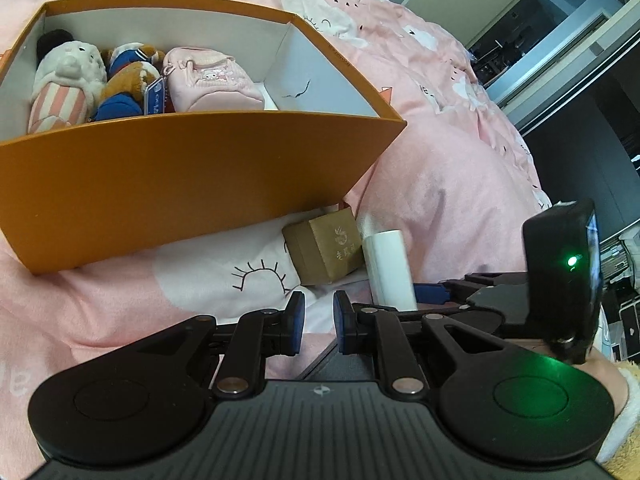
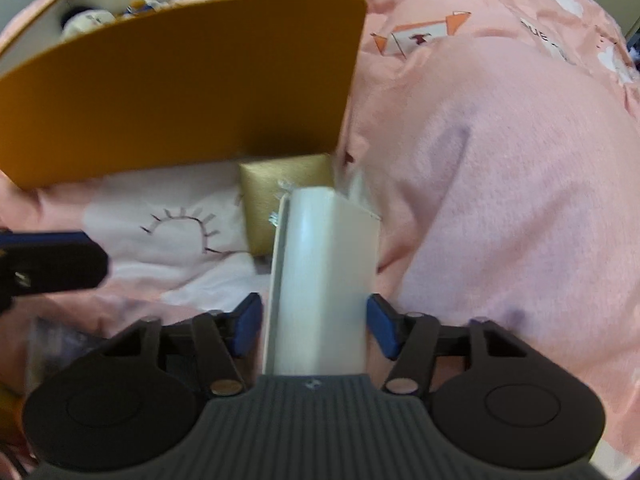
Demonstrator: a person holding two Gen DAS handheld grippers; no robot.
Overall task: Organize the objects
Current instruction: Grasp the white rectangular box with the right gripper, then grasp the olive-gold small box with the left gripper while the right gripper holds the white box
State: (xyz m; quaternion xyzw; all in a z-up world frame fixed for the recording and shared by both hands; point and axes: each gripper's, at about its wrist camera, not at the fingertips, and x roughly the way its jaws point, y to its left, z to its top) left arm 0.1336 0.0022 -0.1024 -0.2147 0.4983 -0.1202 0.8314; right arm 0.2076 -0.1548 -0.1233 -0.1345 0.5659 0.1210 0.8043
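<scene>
An orange box with a white inside stands on the pink bedspread; it also shows in the right wrist view. In it lie a striped plush toy, a brown and blue plush toy and a pink pouch. My right gripper is shut on a white rounded box, seen upright in the left wrist view. A small brown carton lies beside it, by the orange box's near corner. My left gripper has a narrow gap and holds nothing.
The pink bedspread rises in a big fold to the right of the boxes. A white patch with a drawn sun lies in front of the orange box. A dark doorway is at the far right.
</scene>
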